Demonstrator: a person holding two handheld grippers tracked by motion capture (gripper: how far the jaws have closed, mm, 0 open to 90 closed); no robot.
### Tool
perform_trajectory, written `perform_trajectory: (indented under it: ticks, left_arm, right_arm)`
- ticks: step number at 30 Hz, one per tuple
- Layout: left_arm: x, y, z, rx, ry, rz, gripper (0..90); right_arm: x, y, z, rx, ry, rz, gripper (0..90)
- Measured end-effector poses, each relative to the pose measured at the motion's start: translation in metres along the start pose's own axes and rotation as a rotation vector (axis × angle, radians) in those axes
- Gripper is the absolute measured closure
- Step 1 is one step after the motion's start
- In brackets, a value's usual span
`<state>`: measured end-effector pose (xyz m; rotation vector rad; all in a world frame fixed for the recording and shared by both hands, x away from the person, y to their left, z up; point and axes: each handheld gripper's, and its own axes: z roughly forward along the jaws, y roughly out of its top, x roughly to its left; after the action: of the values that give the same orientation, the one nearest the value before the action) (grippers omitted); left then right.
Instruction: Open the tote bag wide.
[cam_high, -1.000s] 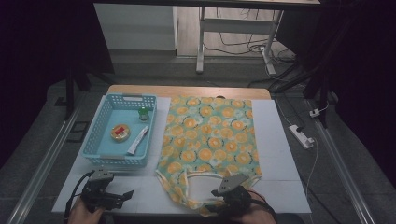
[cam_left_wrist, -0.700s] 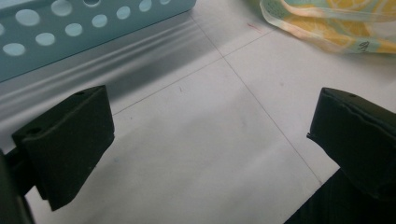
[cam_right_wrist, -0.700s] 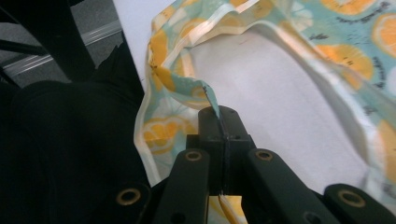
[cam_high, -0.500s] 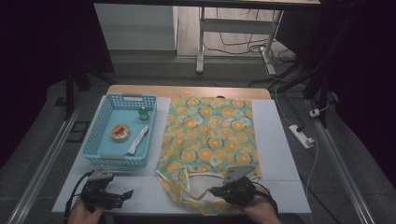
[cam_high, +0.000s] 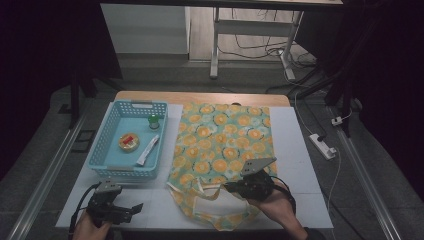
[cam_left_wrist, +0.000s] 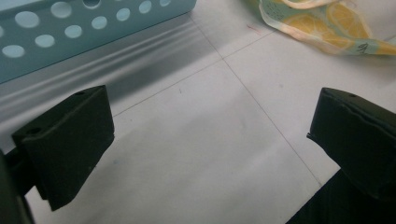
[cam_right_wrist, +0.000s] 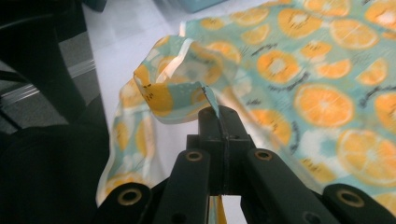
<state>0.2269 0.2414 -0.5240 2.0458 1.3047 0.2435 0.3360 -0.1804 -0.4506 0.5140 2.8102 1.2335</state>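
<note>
A fabric bag (cam_high: 220, 145) printed with orange slices lies spread on the white table (cam_high: 300, 165). My right gripper (cam_high: 231, 189) is at the bag's near end and is shut on a folded piece of its edge, which it holds raised off the table. In the right gripper view the jaws (cam_right_wrist: 218, 114) are pinched together on that cloth (cam_right_wrist: 182, 93). My left gripper (cam_high: 134, 209) rests at the front left of the table, apart from the bag. Its jaws (cam_left_wrist: 205, 135) stand open with bare table between them; a corner of the bag (cam_left_wrist: 327, 23) lies beyond.
A light blue basket (cam_high: 112, 167) stands left of the bag and holds a small green-capped bottle (cam_high: 153, 121), a round item (cam_high: 128, 141) and a white tube (cam_high: 148, 150). Its perforated wall (cam_left_wrist: 70, 32) is close ahead of the left gripper. A power strip (cam_high: 321, 146) lies on the floor at the right.
My right gripper has closed on the bag's near edge and moved up and away from the table's front, lifting that edge. The left gripper has stayed where it was.
</note>
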Motion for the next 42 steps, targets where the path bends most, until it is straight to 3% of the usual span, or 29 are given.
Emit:
perform_trajectory:
  ticks: [8, 17, 18, 34, 42]
  left_arm:
    - [0.001, 0.000, 0.000, -0.002, -0.001, -0.008, 0.2]
    - [0.001, 0.000, 0.000, -0.002, -0.004, -0.010, 0.2]
    - [0.001, 0.000, 0.000, -0.003, -0.004, -0.010, 0.2]
    - [0.003, 0.000, 0.001, -0.003, -0.010, -0.021, 0.2]
    - [0.004, 0.000, 0.001, -0.001, -0.014, -0.029, 0.2]
  right_arm:
    - [-0.019, 0.017, 0.006, -0.011, -0.041, 0.014, 90.0]
    - [-0.051, 0.033, 0.011, -0.033, -0.095, 0.027, 90.0]
    - [-0.057, 0.037, 0.012, -0.038, -0.118, 0.019, 90.0]
    - [-0.115, 0.065, 0.027, -0.070, -0.191, 0.063, 90.0]
    - [-0.133, 0.073, 0.037, -0.060, -0.225, 0.065, 90.0]
